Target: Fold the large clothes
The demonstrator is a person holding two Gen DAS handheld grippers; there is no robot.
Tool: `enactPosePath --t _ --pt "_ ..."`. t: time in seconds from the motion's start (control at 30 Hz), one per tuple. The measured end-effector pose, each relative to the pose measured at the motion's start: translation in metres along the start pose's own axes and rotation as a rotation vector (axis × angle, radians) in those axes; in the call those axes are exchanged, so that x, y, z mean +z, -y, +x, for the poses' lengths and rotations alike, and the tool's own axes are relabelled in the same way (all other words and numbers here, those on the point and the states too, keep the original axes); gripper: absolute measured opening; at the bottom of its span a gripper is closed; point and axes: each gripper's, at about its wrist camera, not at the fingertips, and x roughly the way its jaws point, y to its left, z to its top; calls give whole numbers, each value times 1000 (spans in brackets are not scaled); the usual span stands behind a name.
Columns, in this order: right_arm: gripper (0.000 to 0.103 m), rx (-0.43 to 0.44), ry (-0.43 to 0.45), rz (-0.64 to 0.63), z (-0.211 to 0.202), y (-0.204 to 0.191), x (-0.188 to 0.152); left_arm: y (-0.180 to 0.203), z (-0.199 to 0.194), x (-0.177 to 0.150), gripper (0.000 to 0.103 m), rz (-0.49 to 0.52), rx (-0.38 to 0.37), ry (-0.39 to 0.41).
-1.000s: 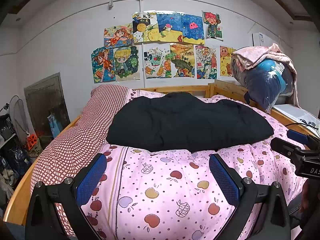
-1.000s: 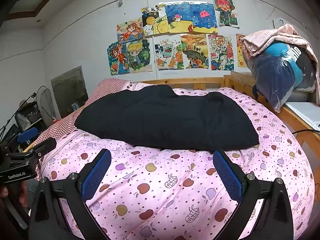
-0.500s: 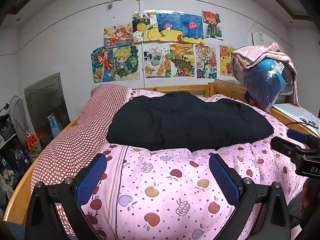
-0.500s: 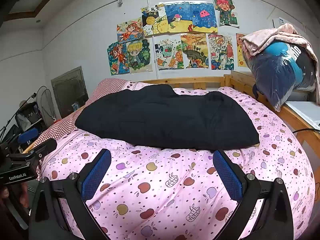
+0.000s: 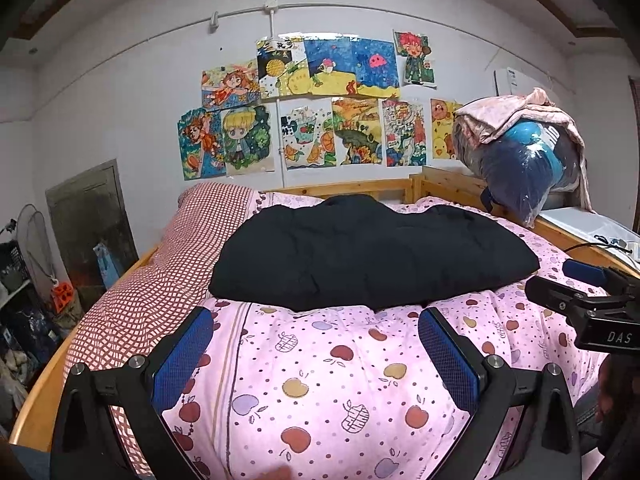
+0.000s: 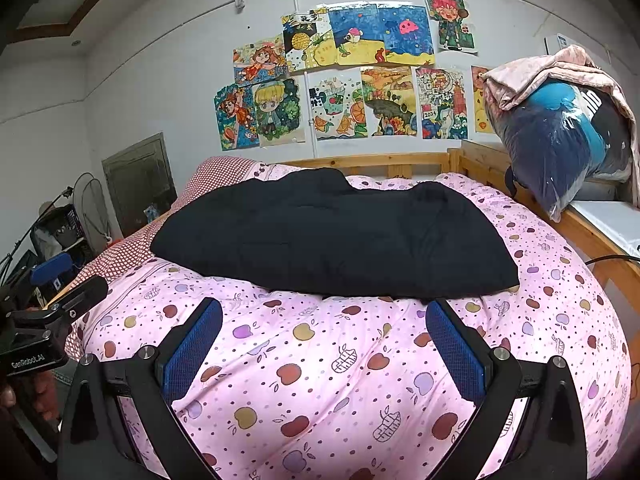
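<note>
A large black garment (image 5: 368,254) (image 6: 336,238) lies spread and rumpled across the pink apple-print quilt (image 5: 332,380) (image 6: 340,368) on the bed. My left gripper (image 5: 316,344) hovers open over the quilt, just short of the garment's near edge, nothing between its blue pads. My right gripper (image 6: 324,340) is open too, near the garment's front edge, and holds nothing. The right gripper's body (image 5: 592,312) shows at the right edge of the left wrist view, and the left gripper's body (image 6: 44,332) shows at the left edge of the right wrist view.
A red checked cover (image 5: 148,292) lies along the bed's left side. The wooden bed frame (image 5: 360,189) backs onto a wall with drawings. A plastic bag of bedding (image 6: 560,136) sits on the right rail. Clutter and a fan (image 6: 92,208) stand on the left.
Both grippers have crept slightly forward toward the garment's near edge. The garment has not moved.
</note>
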Motion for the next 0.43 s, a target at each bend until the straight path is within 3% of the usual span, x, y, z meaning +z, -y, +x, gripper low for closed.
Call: enactPosePath --t 0.43 --pt "100 1 -1 3 -1 -2 -2 -3 2 2 103 1 -7 -18"
